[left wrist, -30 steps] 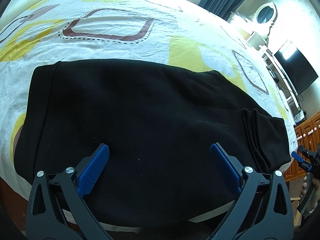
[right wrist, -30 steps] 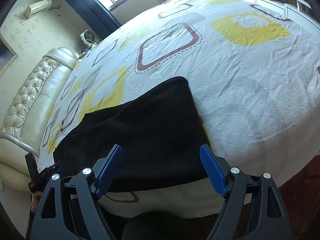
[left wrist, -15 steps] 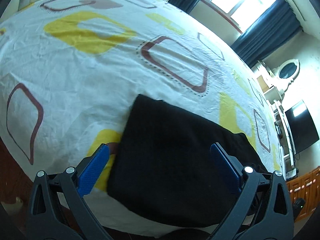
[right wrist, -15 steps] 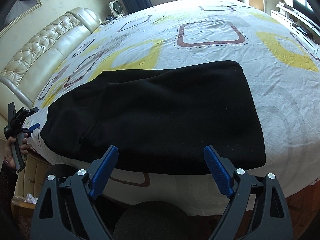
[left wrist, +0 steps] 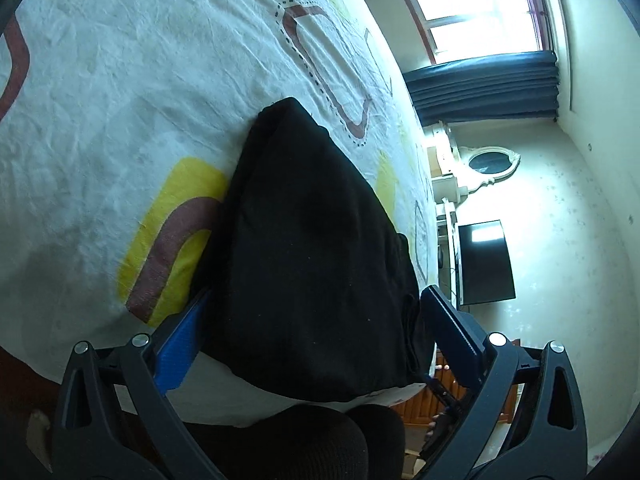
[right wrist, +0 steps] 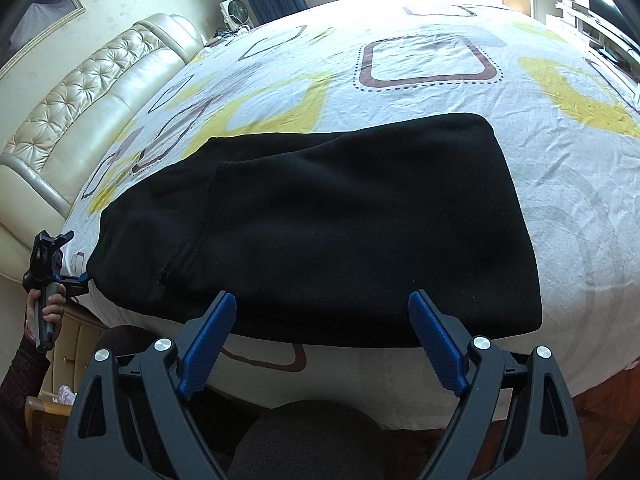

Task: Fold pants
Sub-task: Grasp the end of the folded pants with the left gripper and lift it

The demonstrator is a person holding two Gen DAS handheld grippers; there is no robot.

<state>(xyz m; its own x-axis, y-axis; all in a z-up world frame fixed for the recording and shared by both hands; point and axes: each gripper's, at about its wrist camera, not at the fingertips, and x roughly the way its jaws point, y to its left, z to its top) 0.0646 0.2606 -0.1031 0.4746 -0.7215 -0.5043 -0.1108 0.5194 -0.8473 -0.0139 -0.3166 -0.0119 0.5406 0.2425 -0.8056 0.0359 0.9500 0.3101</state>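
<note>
Black pants lie folded in a flat rectangle near the front edge of the bed; they also show in the left wrist view, seen end-on. My left gripper is open and empty, held off the bed's left end, its blue fingers framing the pants' near end. It also shows small in the right wrist view, beside the pants' left end. My right gripper is open and empty, above the front edge of the pants, apart from the cloth.
The bed sheet is white with yellow and brown squares. A padded cream headboard is at the left. A window with dark curtains, a TV and wooden drawers lie beyond the bed.
My left gripper has swung left and rolled, from above the pants to off their left end. My right gripper has turned left to face the whole folded pants.
</note>
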